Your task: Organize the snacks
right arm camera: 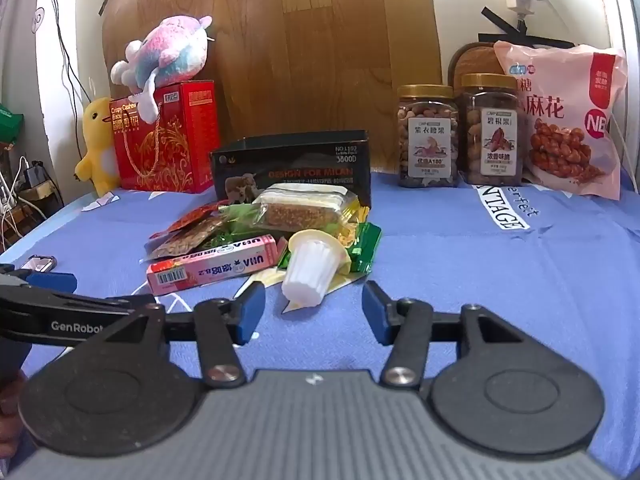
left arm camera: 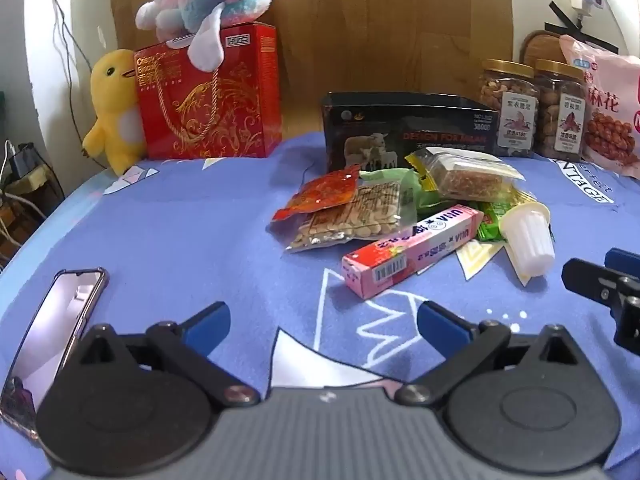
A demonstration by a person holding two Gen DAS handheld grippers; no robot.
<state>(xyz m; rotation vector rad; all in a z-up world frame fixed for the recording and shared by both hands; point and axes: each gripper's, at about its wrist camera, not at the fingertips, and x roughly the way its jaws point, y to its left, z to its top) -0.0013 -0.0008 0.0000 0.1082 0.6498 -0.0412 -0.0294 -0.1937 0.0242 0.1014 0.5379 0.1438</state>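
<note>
Blue patterned cloth (left arm camera: 192, 216) covers the table in front of you, with a wooden board leaning on the wall at the far side. Near the middle of the cloth the loose snacks lie in one heap (left arm camera: 400, 208): a pink candy box (left arm camera: 412, 252) at the near edge, a white jelly cup (right arm camera: 310, 270) tipped on its side just right of it, a clear bag of peanuts (left arm camera: 352, 216), a red sachet (left arm camera: 324, 194), a wrapped cereal bar (right arm camera: 304, 210) on top and green wrappers underneath.

Right behind the heap stands an open black box (left arm camera: 404, 132), which is probably where the snacks belong. Nothing shows inside it, though from this low angle you cannot see its bottom. So, as far as you can judge, the sorting has hardly begun and the whole heap is left to do.

Your left gripper (left arm camera: 324, 320) is spread wide and empty, hovering over bare cloth short of the candy box. Your right gripper (right arm camera: 314, 312) is partly open and holds nothing, with the jelly cup lying just beyond its fingertips.

Two nut jars (right arm camera: 460, 136) and a pink bag of twists (right arm camera: 572, 120) stand far right. A red gift box (left arm camera: 208, 96) with plush toys stands far left, and a phone (left arm camera: 52, 340) lies near left, cut off by the gripper body.
</note>
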